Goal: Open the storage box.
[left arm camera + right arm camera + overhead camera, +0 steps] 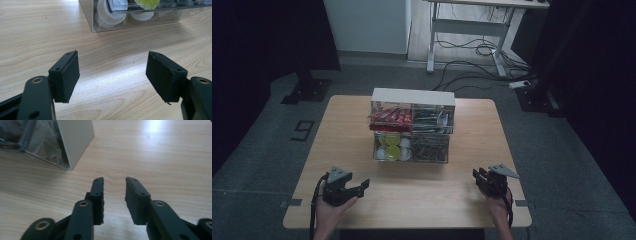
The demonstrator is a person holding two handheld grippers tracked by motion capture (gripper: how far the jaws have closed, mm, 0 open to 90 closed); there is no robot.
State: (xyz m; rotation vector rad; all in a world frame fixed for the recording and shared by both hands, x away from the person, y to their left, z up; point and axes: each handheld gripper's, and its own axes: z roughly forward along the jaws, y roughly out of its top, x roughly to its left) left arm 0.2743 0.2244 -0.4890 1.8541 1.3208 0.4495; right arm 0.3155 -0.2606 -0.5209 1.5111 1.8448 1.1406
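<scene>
On the wooden table (462, 192), centred toward the far edge, stood a clear plastic drawer organiser (412, 130) with a white top, holding red packets, pale round capsules and dark sachets. It looked rigid, light and slippery; its drawer fronts seemed the best hold. Near left, the left gripper (112, 75) gaped wide, empty. Near right, the right gripper (114, 195) was narrowed, empty.

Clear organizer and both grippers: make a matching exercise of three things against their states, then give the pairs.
1. left gripper
2. right gripper
3. clear organizer

A. jaws narrowly apart, nothing between them
B. stands mid-table, holding red packets and white cups
C. jaws wide apart over bare wood

Pairs: 1-C, 2-A, 3-B
</scene>
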